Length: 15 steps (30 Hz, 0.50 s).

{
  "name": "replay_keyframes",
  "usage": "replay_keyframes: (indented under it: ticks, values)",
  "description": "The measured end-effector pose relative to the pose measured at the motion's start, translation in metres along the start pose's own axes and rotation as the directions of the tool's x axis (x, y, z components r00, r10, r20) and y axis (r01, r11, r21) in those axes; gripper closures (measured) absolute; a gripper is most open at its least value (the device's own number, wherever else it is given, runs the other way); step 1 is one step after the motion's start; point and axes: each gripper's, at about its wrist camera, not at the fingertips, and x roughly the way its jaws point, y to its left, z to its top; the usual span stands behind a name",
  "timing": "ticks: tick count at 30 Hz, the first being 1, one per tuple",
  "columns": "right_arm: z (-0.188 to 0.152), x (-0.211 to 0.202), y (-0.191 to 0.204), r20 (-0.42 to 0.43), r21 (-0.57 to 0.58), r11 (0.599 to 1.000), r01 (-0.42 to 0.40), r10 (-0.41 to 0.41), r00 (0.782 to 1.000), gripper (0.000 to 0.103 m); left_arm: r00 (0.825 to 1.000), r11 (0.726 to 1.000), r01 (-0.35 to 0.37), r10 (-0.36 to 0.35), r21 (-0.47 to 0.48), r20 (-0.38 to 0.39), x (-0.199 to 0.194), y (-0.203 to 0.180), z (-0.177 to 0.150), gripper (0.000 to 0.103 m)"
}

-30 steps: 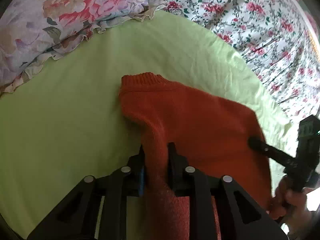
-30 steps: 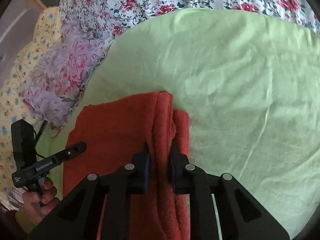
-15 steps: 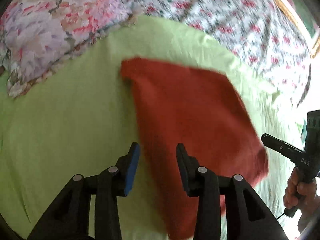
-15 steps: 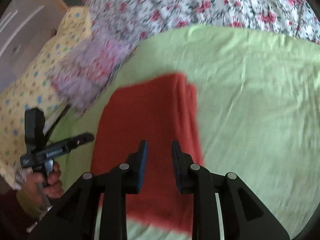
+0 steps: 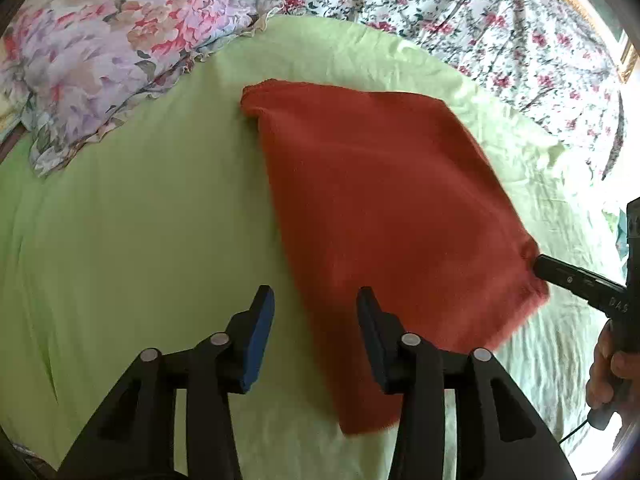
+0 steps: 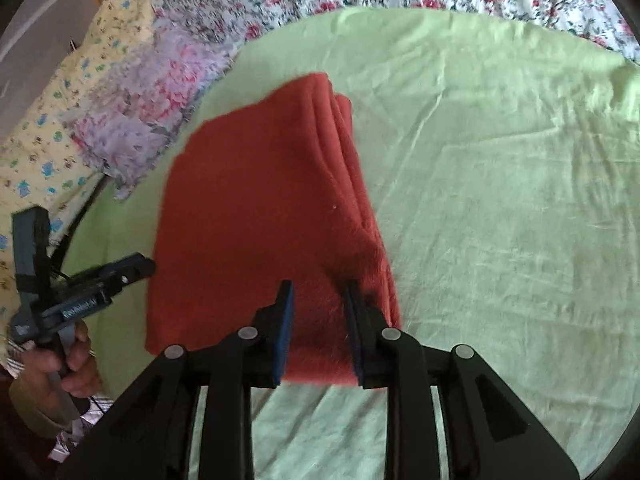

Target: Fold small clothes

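Note:
A folded rust-red knitted garment (image 5: pixel 384 208) lies flat on the light green sheet (image 5: pixel 140 220); it also shows in the right wrist view (image 6: pixel 260 220), with stacked folded edges along its right side. My left gripper (image 5: pixel 316 300) is open and empty, just above the garment's near left edge. My right gripper (image 6: pixel 318 292) is open and empty, hovering over the garment's near end. The right gripper shows at the garment's right corner in the left wrist view (image 5: pixel 560 276). The left gripper shows left of the garment in the right wrist view (image 6: pixel 132 268).
A purple floral pillow (image 5: pixel 100 52) lies at the far left of the sheet. A white floral bedspread (image 5: pixel 480 20) covers the far side. A yellow patterned pillow (image 6: pixel 60 92) lies beyond the purple one. The green sheet (image 6: pixel 500 200) stretches to the right of the garment.
Both grippers let go of the red garment, opened and pulled back. The garment now lies flat and folded on the sheet.

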Motion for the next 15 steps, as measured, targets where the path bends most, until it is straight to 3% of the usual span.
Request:
replay_keyframes:
  ticks: [3, 7, 12, 15]
  values:
    - [-0.009, -0.018, 0.008, 0.033, 0.008, 1.000, -0.002, 0.002, 0.999, 0.052, 1.000, 1.000, 0.001, -0.001, -0.002, 0.017, -0.013, -0.002, -0.014, 0.052]
    - [-0.028, -0.035, 0.024, 0.069, -0.013, 1.000, -0.001, 0.002, 0.998, 0.047, 0.995, 0.997, -0.072, 0.071, 0.007, 0.068, -0.035, -0.009, -0.040, 0.039]
    - [-0.057, -0.042, 0.046, 0.058, -0.077, 0.997, 0.024, -0.019, 0.998, 0.037, 0.979, 0.981, -0.166, 0.152, 0.096, 0.138, -0.057, -0.024, -0.073, 0.025]
    - [-0.075, -0.043, 0.058, 0.043, -0.119, 0.992, 0.043, -0.038, 0.998, 0.032, 0.982, 0.980, -0.149, 0.131, 0.132, 0.133, -0.064, -0.026, -0.089, 0.024]
